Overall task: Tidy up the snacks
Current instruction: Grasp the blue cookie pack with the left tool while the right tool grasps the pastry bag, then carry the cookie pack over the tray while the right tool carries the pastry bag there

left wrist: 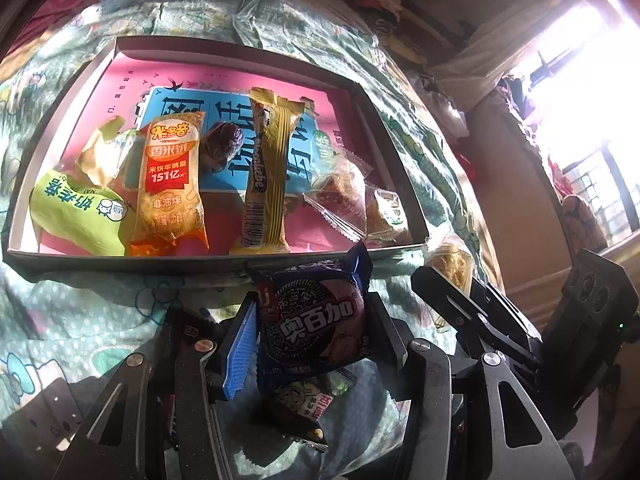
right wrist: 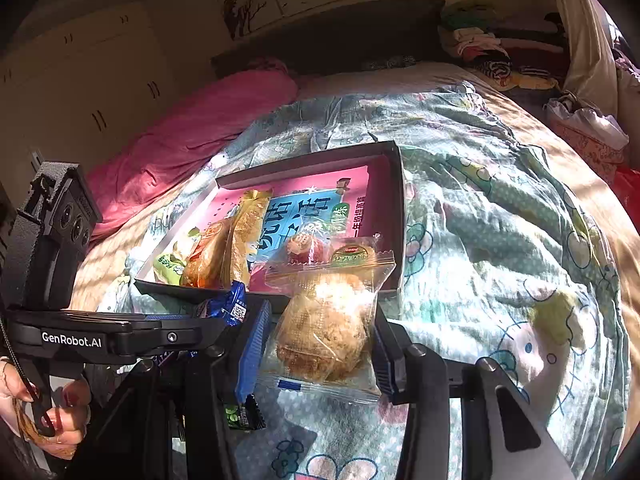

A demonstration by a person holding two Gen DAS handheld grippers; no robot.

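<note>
Several snacks already in tray [left wrist: 68, 100] on bed; left gripper [left wrist: 312, 344] pinching blue cookie pack [left wrist: 316, 320], right gripper [right wrist: 320, 340] pinching clear-wrapped pastry [right wrist: 324, 332], both near tray's front edge, not yet deposited.

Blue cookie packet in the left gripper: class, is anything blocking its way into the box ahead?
Only the box's low near wall lies between the blue cookie packet, clamped in the left gripper, and the box floor. Past it, bare pink floor shows between the orange rice-cracker packet and the yellow wafer bar.
</note>
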